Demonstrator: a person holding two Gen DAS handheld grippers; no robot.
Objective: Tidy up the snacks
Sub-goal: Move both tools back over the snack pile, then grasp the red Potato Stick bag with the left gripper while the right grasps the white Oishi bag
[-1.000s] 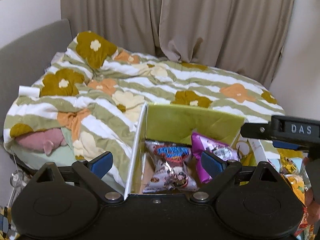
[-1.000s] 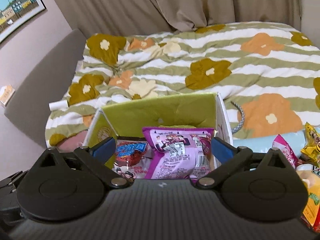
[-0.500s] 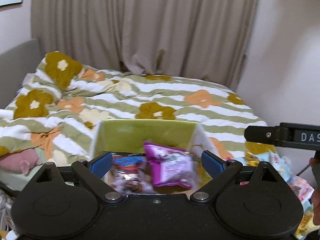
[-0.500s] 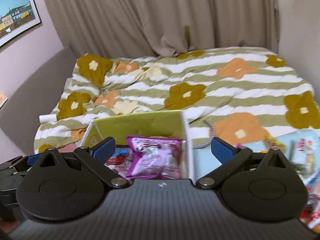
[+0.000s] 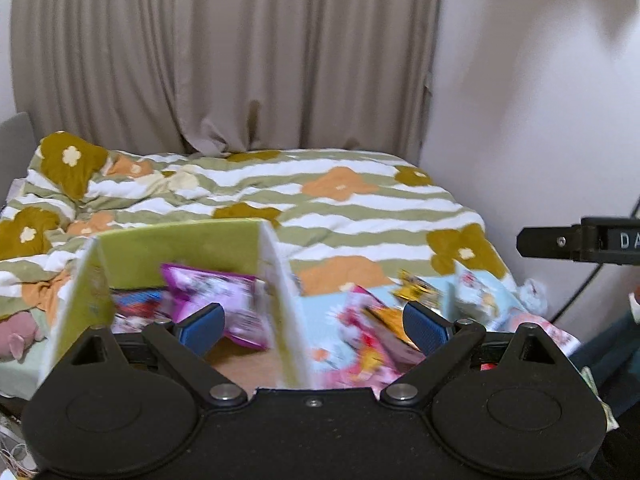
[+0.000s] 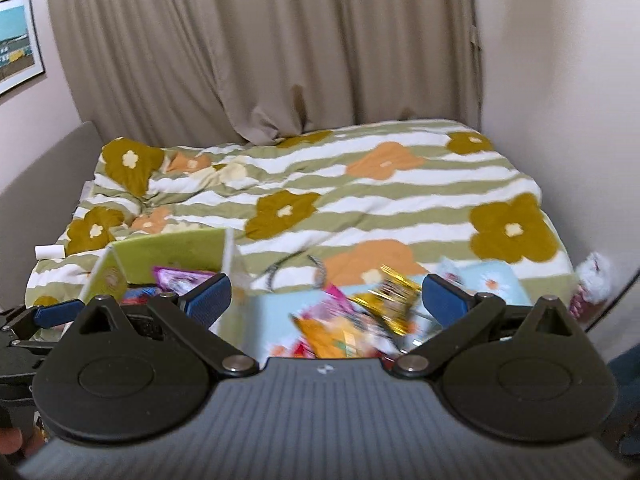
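Our left gripper (image 5: 314,326) and right gripper (image 6: 325,294) both gape wide, gripping nothing. The purple foil snack bag (image 5: 216,292) lies inside the green-lined cardboard box (image 5: 180,246); blurred loose snack packets (image 6: 352,320) lie beside it near the flowered striped quilt's (image 6: 360,196) front edge.

Soft indoor light; motion blur low down, fisheye-bowed edges.

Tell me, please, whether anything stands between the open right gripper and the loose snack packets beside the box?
Nothing visible does. The right gripper is open and empty, and the loose snack packets lie uncovered on the bed straight ahead, right of the green box. Motion blur hides finer detail.
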